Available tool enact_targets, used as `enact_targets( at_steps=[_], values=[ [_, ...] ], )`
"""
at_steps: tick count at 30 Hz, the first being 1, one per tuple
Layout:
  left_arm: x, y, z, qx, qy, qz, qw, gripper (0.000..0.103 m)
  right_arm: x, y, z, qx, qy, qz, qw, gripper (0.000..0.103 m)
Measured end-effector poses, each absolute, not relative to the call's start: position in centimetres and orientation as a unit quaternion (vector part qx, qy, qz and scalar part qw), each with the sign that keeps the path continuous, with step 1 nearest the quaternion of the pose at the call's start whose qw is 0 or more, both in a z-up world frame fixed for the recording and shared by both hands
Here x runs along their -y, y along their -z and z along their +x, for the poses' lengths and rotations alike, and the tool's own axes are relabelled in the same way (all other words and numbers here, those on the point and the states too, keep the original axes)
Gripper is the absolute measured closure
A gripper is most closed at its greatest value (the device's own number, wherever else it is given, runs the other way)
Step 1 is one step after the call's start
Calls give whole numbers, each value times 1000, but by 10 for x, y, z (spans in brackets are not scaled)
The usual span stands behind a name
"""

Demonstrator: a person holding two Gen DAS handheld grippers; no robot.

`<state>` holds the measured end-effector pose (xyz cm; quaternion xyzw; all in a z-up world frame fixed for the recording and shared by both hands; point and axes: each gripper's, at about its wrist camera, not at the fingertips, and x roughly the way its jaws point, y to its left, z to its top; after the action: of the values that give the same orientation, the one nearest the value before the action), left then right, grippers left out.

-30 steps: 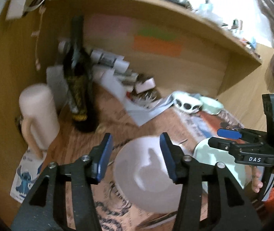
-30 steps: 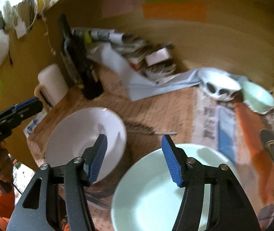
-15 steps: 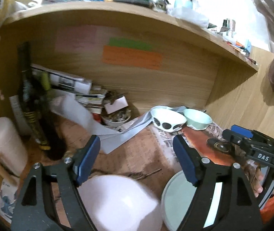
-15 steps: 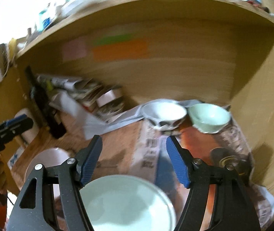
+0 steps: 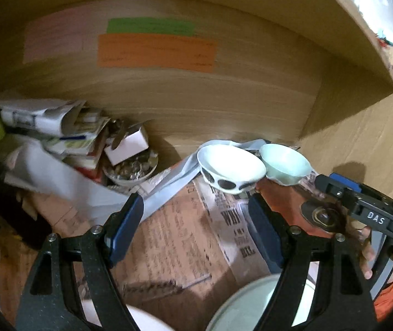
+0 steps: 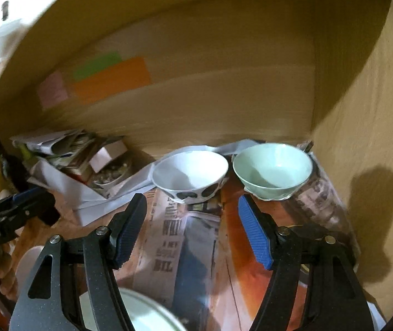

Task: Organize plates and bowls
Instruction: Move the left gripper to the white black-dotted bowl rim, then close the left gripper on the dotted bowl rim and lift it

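A white bowl (image 6: 190, 175) with dark spots and a pale green bowl (image 6: 272, 169) sit side by side, touching, in the shelf's back right corner on newspaper (image 6: 168, 237). A pile of papers (image 6: 58, 149) crowds the back left. A pale plate (image 5: 248, 306) lies at the front edge. Both the left gripper (image 5: 196, 230) and the right gripper (image 6: 192, 230) are released, holding nothing, the left's jaws having just widened.

Glossy ceramic bowls (image 6: 272, 169) (2) on matt newspaper (image 6: 168, 237), wooden shelf (image 6: 224, 104)

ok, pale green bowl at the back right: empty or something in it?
Empty. The green bowl sits upright beside the white spotted bowl, and its inside shows bare glaze down to the bottom.
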<state>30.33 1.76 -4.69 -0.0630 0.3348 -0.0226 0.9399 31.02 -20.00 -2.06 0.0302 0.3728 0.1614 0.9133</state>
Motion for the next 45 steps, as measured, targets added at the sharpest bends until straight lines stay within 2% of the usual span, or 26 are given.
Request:
enact_targets(
  at_steps=[4, 8, 10, 16, 19, 24, 31, 36, 40, 45],
  values=[
    [-9, 48, 326, -332, 22, -45, 942, 24, 204, 37, 341, -401, -162, 56, 900, 43],
    [-5, 57, 358, -343, 12, -39, 939, 24, 201, 55, 372, -426, -160, 66, 888, 44],
    [-5, 64, 373, -358, 10, -38, 933, 24, 196, 65, 385, -439, -163, 65, 881, 52],
    [-10, 92, 412, -407, 7, -45, 912, 25, 187, 89, 414, -470, -160, 62, 866, 60],
    [-15, 104, 424, -432, 9, -58, 900, 25, 180, 101, 419, -481, -159, 39, 861, 64],
    [-20, 116, 435, -456, 9, -68, 887, 26, 182, 106, 420, -481, -155, 22, 863, 65],
    [-13, 128, 443, -471, 14, -65, 879, 26, 194, 114, 417, -500, -165, 28, 850, 80],
    [-14, 135, 450, -480, 4, -66, 875, 26, 200, 111, 409, -507, -193, 30, 840, 83],
    [-11, 142, 458, -493, -4, -55, 868, 36, 195, 109, 393, -509, -221, 5, 832, 83],
    [-20, 152, 462, -524, -1, -75, 848, 54, 192, 102, 379, -512, -247, -25, 823, 83]
  ],
)
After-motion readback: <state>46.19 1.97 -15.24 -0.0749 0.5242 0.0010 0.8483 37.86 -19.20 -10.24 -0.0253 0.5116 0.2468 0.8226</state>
